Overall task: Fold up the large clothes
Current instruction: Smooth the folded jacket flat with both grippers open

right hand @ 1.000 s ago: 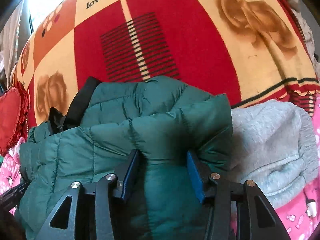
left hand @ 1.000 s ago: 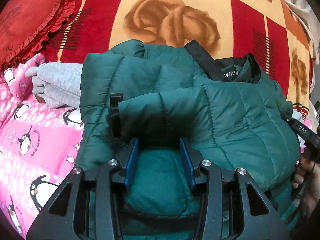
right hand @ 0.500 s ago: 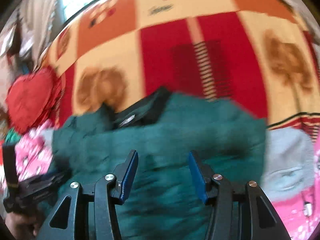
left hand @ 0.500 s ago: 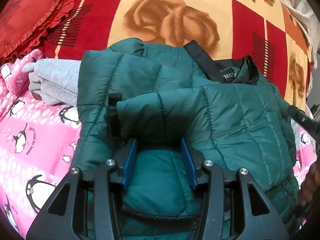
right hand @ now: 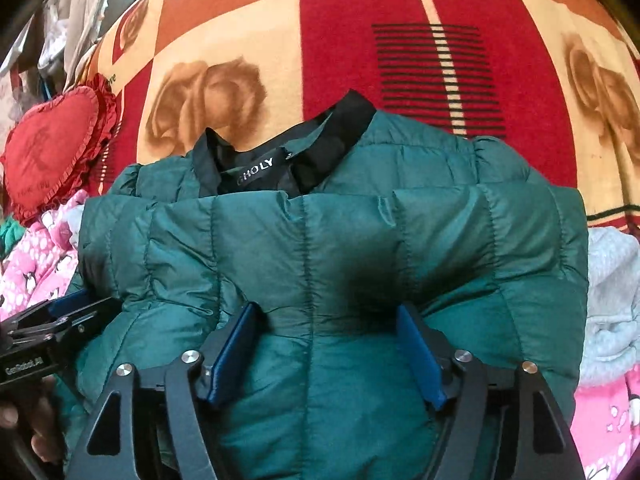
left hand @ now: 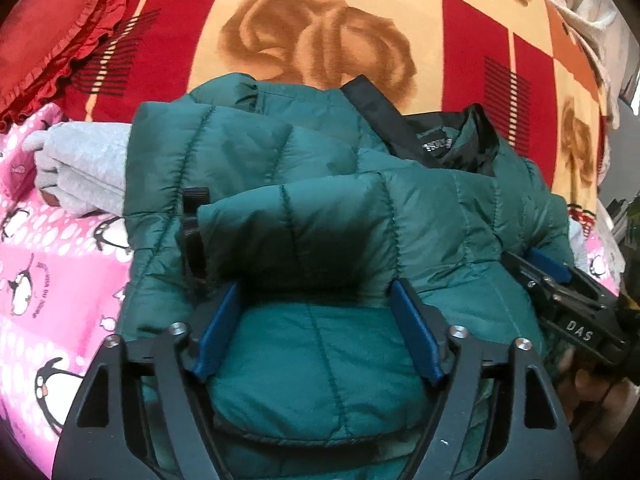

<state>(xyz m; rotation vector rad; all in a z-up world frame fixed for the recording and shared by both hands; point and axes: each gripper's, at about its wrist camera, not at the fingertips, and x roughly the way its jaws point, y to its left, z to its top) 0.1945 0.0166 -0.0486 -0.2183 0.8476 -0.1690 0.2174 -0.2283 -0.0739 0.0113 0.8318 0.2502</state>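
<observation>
A dark green puffer jacket [left hand: 304, 184] with a black collar [right hand: 320, 148] lies folded on the bed, sleeves laid across its front. My left gripper [left hand: 316, 300] is open, its blue pads either side of a puffy fold at the jacket's near edge. My right gripper [right hand: 328, 316] is open over the jacket's [right hand: 320, 240] lower middle, fingertips tucked under the folded sleeve. Neither visibly pinches the fabric. The right gripper also shows at the right edge of the left wrist view [left hand: 548, 268], and the left gripper at the left edge of the right wrist view [right hand: 76, 306].
A folded grey garment [left hand: 80, 168] lies beside the jacket, also in the right wrist view [right hand: 612, 300]. A red heart cushion [left hand: 44, 28] sits at the far left. A red-and-cream rose blanket [left hand: 320, 40] and a pink penguin sheet [left hand: 48, 288] cover the bed.
The right gripper has swung leftwards from the jacket's grey-garment side to its middle, so the collar is now in its view. The left gripper has barely moved.
</observation>
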